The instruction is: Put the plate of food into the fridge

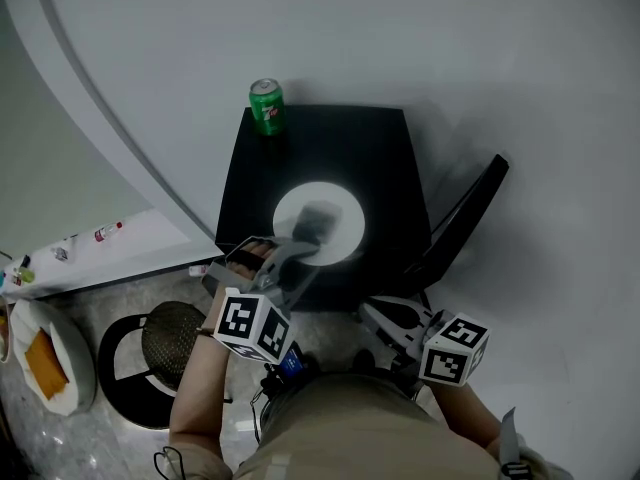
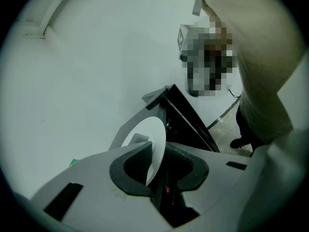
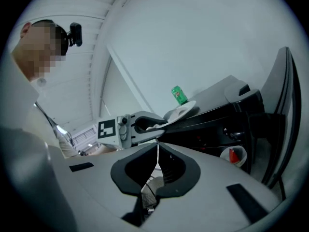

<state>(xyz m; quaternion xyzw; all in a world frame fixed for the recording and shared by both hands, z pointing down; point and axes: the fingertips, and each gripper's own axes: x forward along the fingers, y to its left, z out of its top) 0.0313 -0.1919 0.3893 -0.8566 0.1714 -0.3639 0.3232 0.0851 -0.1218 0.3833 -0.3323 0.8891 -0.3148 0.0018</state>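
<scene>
So the plate (image 1: 347,236) is sitting on the flat top of the little black fridge (image 1: 375,158), towards the near edge, with a greyish lump of food (image 1: 315,220) in the middle. It's face up and looks about level. It's round, so there's no real long axis. The food looks a bit oblong, but it's too blurry to say which way it runs. I can't tell if the plate has lifted off the top yet or not.

The left gripper (image 1: 295,253) has come in from the near side, rolled over so one finger goes above the rim and one under it. In its own view the rim runs edge-on right between the fingers, and they look nipped down on it, so only a thin gap, filled with plate. Makes sense: pinch the nearest bit of rim and the food stays clear and level.

The right gripper (image 1: 372,313) hangs low in front of the fridge beside the open door (image 1: 470,218), with its fingers pressed together and nothing in them. My guess is it just dealt with the door and is keeping out of the way.

There's a green can (image 1: 266,105) standing at the back left corner of the top, well apart from the plate, so it shouldn't get bumped.
</scene>
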